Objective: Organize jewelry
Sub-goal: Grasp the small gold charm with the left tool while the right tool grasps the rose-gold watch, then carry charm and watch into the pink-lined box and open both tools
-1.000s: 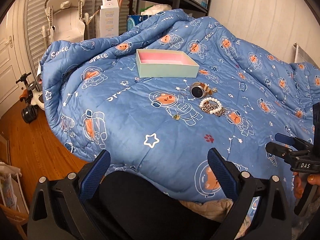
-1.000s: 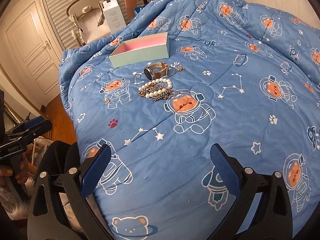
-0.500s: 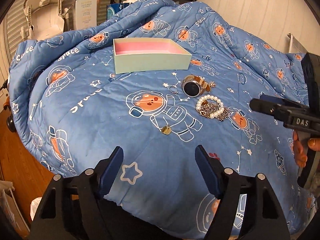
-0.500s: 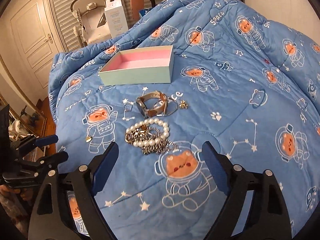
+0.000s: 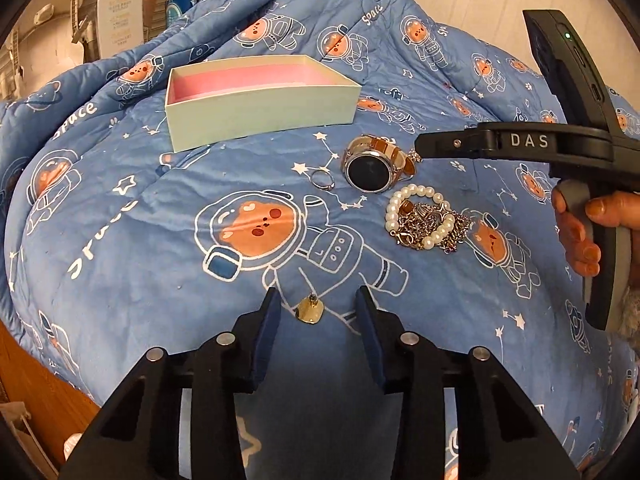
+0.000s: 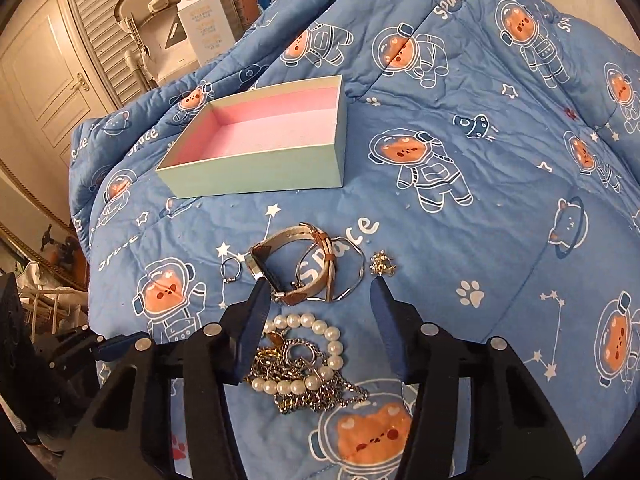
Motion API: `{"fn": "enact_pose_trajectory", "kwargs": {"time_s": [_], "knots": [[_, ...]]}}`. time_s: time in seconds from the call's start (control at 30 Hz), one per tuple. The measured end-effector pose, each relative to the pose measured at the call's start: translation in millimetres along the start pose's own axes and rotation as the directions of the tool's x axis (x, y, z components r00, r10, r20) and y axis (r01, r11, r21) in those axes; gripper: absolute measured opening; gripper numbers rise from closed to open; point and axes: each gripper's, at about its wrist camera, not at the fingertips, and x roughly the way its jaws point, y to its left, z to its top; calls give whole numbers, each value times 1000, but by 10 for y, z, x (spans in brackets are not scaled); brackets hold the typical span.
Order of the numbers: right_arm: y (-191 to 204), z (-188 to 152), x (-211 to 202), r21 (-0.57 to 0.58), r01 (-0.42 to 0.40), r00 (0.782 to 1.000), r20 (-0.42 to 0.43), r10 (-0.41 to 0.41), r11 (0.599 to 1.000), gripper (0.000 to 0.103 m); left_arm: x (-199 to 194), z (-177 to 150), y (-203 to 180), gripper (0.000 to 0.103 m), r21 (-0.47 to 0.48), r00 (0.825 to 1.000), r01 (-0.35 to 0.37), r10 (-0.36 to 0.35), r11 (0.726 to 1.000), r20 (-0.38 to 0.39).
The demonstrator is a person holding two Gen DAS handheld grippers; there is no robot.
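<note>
A mint box point(image 5: 260, 116) with a pink lining lies open on the blue quilt point(image 5: 120, 240). In front of it lie a watch point(image 5: 370, 168), a thin ring point(image 5: 323, 180), and a pearl bracelet tangled with chains point(image 5: 424, 224). My left gripper point(image 5: 318, 300) is closing, with a small gold pendant point(image 5: 310, 312) between its tips, and the pads do not touch it. My right gripper point(image 6: 319, 286) is also closing. It hangs over the watch point(image 6: 292, 272) and a silver bangle point(image 6: 344, 268), with the pearl bracelet point(image 6: 300, 356) under its jaws. A tiny gold charm point(image 6: 382, 262) lies beside its right tip.
The quilt rises in folds behind the box point(image 6: 260, 148). A white carton point(image 6: 204, 20) and a white seat point(image 6: 160, 12) stand beyond the bed near a door point(image 6: 44, 80). A hand point(image 5: 580, 232) holds the right gripper's handle. Wooden floor point(image 5: 36, 384) shows at the left.
Both grippers came forward and lower toward the jewelry while their jaws narrowed. The left now straddles the gold pendant, and the right sits over the watch and pearls.
</note>
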Motion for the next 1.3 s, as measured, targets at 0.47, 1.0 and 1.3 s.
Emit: {"fn": "enact_pose_trajectory", "kwargs": {"time_s": [0.47,1.0,1.3], "knots": [[22,116,242,-20,-3,999,-38,2,1000,32,16,-60,29,13,-10,1000,19,-19,1000,13],[83,141,407,-66,25,998,-50,-29,997,7,-30,-50,52,12,-22,998,21,-19,1000,60],[284,148,168,-140,-37,999,-11,36,989,8,-136,51,85,12,-28,995,25,-22,999,101]]}}
